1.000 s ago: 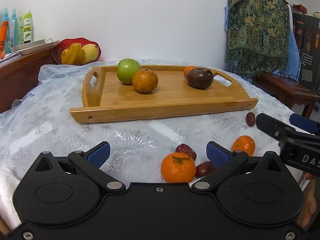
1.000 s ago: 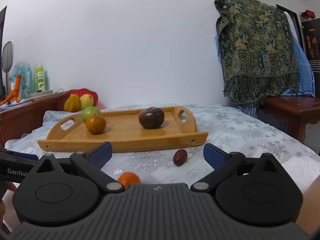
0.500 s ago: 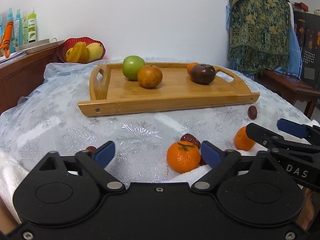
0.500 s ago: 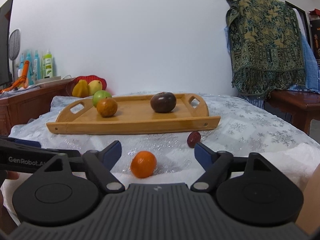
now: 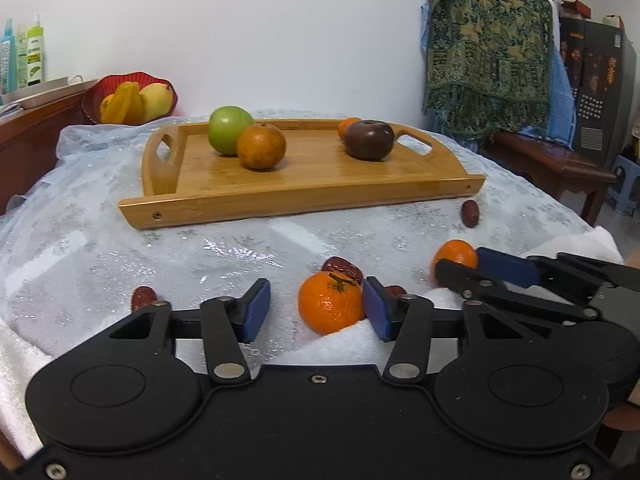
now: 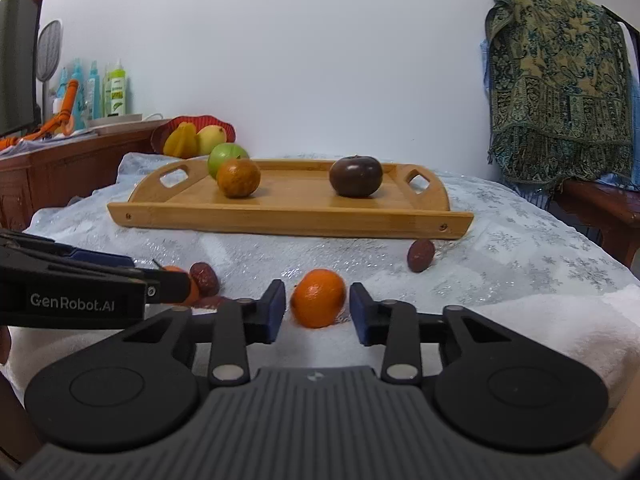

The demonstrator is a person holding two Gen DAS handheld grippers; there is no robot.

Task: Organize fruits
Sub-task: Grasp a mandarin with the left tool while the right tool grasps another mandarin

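Observation:
A wooden tray (image 5: 304,196) (image 6: 280,216) holds a green apple (image 5: 230,130), a brownish orange (image 5: 261,147), a dark round fruit (image 5: 369,140) and a small orange behind it. My left gripper (image 5: 316,306) is open around a stemmed mandarin (image 5: 330,303) on the tablecloth; its right pad touches the fruit. My right gripper (image 6: 318,306) is open with a second mandarin (image 6: 318,298) between its pads, not clamped. Red dates (image 5: 342,267) (image 6: 420,255) lie loose nearby.
A red bowl of yellow fruit (image 5: 132,98) sits at the back left by a wooden sideboard with bottles (image 6: 96,92). A patterned cloth (image 5: 488,48) hangs at right over a low wooden table (image 5: 552,160). A white towel (image 6: 520,320) lies along the near edge.
Both grippers moved forward and down toward the mandarins. Their jaws narrowed, so each mandarin now sits between the pads.

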